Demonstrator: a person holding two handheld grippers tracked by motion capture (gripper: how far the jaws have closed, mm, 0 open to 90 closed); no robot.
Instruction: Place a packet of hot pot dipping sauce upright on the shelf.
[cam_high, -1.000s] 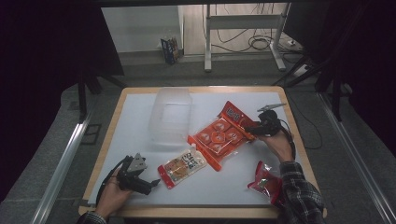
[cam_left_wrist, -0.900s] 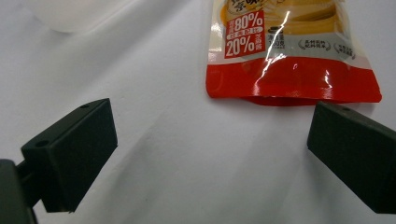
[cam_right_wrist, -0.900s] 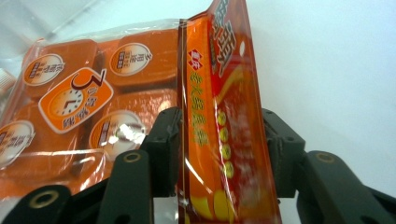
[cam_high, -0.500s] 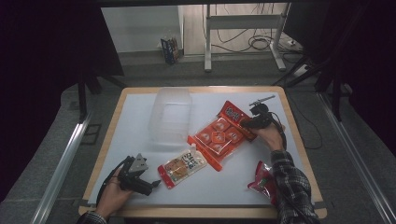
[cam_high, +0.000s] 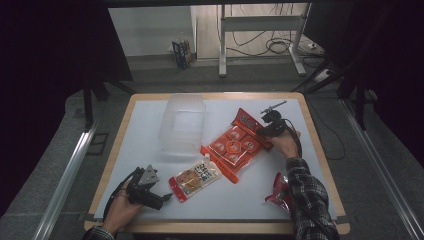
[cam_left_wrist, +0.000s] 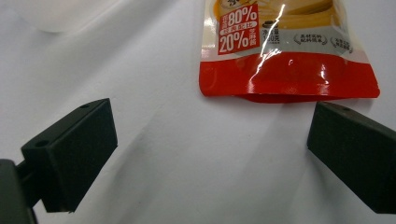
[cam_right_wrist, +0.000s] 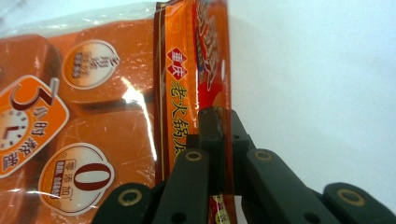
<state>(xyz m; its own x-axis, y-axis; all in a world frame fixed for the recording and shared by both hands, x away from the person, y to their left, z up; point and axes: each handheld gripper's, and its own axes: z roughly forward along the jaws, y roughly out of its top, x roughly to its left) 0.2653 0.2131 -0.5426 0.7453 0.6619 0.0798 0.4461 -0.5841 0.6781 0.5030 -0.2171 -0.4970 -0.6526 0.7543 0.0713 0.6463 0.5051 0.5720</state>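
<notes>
right gripper (cam_high: 265, 131): jaws closed together on the right seam of the orange soup-base pack (cam_high: 234, 146); in the right gripper view the seam (cam_right_wrist: 219, 93) sits pinched between the black tips (cam_right_wrist: 215, 122)
change: over the last second the right hand moved in from the pack's far right corner and down onto its edge; pack itself has barely shifted
left gripper (cam_high: 159, 199): jaws wide apart, low over the table at near left, same spot as a second ago; nothing between them
small sauce pouch (cam_high: 195, 178): flat on the white table (cam_high: 150, 130), just right of the left gripper; its red bottom edge (cam_left_wrist: 289, 79) lies just ahead of the open jaws
clear plastic bin (cam_high: 182, 123): far centre-left, empty as far as visible, apart from both packs
red packet (cam_high: 279, 192): near right, beside the sleeve
meaning: grasp looks secured, so lifting the pack toward the bin is likely next; pouch not yet gripped
</notes>
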